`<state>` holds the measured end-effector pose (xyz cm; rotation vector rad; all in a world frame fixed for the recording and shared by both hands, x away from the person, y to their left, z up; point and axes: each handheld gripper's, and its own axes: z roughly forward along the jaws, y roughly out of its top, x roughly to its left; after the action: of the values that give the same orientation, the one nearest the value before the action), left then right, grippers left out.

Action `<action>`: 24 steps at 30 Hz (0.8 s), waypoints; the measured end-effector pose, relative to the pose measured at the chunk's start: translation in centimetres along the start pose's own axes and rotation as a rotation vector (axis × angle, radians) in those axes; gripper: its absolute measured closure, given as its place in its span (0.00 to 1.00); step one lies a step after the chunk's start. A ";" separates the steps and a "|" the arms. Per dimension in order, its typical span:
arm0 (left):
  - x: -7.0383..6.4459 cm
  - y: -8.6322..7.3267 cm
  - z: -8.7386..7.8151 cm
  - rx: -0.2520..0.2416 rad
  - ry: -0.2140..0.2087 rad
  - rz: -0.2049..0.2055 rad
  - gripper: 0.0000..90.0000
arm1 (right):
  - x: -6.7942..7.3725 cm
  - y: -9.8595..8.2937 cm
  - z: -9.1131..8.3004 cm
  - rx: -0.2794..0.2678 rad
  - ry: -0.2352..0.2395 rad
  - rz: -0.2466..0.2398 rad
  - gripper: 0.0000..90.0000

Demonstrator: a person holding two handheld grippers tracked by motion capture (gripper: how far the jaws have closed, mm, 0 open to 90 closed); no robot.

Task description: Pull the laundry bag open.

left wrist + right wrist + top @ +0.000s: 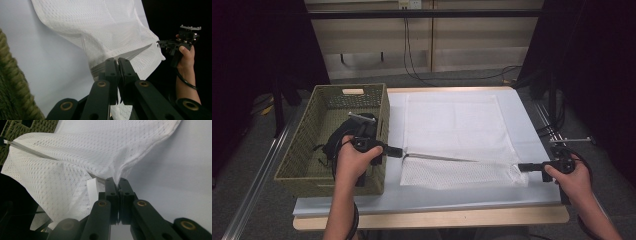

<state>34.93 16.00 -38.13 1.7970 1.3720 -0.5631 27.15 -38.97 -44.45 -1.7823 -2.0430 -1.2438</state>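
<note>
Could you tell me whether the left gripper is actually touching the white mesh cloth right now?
Touching. In the left gripper view, the left gripper has its jaws closed on a bunched edge of the white mesh cloth, with no gap between them.

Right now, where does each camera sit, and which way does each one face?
High view: above the near table edge, looking forward and down at the white mesh garment, green basket, both forearms.
Left gripper view: rides the left gripper, facing along the lifted hem toward the right gripper and its hand.
Right gripper view: rides the right gripper, facing the basket.
All share the garment.
</note>
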 end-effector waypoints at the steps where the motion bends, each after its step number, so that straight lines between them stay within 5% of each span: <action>1: 0.0 0.0 0.0 -0.001 -0.004 -0.001 0.97 | 0.0 0.0 0.0 0.000 0.000 0.000 0.99; 14: 0.1 0.0 -0.1 0.006 0.005 -0.013 0.97 | -0.3 -0.1 -0.2 0.002 -0.002 0.003 0.99; 16: 0.2 -0.1 -0.2 0.006 0.033 -0.014 0.97 | -0.3 -0.1 -0.3 0.001 -0.015 0.005 0.99; 24: 0.9 -0.1 -1.0 -0.015 0.018 -0.035 0.97 | -0.6 -0.1 -0.6 -0.008 -0.029 0.009 0.99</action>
<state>35.02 17.37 -38.26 1.7728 1.4188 -0.5552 26.97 -39.83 -44.51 -1.8211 -2.0457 -1.2332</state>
